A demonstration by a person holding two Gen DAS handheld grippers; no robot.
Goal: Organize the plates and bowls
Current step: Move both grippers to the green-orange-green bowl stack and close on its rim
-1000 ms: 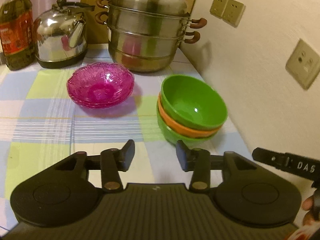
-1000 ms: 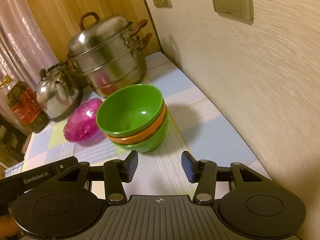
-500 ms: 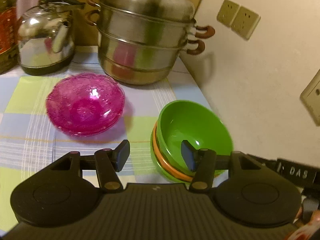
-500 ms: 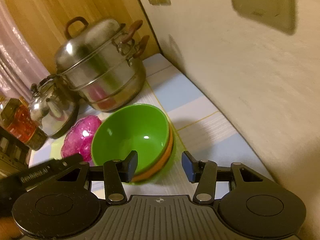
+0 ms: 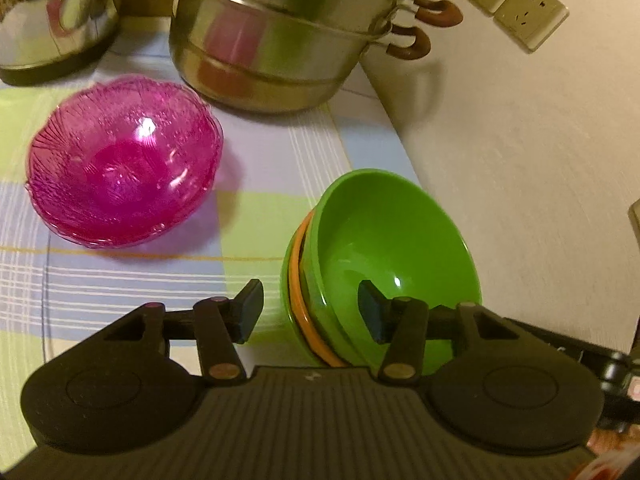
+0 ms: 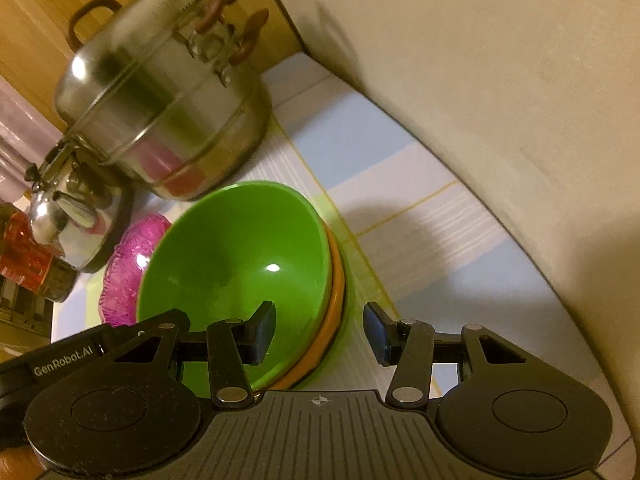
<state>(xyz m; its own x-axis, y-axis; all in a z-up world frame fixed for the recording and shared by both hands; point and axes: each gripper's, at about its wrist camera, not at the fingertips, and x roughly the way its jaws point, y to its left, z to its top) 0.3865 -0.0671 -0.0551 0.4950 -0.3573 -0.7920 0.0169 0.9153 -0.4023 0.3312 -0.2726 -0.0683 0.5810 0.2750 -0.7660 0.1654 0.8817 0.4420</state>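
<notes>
Task looks well along, judging by how things lie: green bowl [image 5: 392, 248] sits nested on an orange bowl [image 5: 298, 280] w/ another green one under it, and the pink glass dishes [image 5: 120, 160] are stacked as their own pile. Left to do, prob: lift or shift the bowl stack, maybe tidy piles together.

Left claw [image 5: 310, 312] is wide, nothing gripped; the stack's rim edge sits between its fingers, right finger inside the top bowl, left finger outside. Right claw [image 6: 320, 330] also wide and empty, straddling the opposite rim, left finger inside the bowl, right finger outside. Can't tell if any pad is touching yet.

Pink dishes lie ahead-left of left claw, apart from the stack. Surface [image 5: 280, 152] has a pastel check cloth. Steel steamer pot [image 5: 280, 32] straight ahead, kettle [image 5: 52, 12] far left, oil bottle [image 6: 28, 264] beyond it. Beige wall close on the right w/ sockets [image 5: 516, 8].
</notes>
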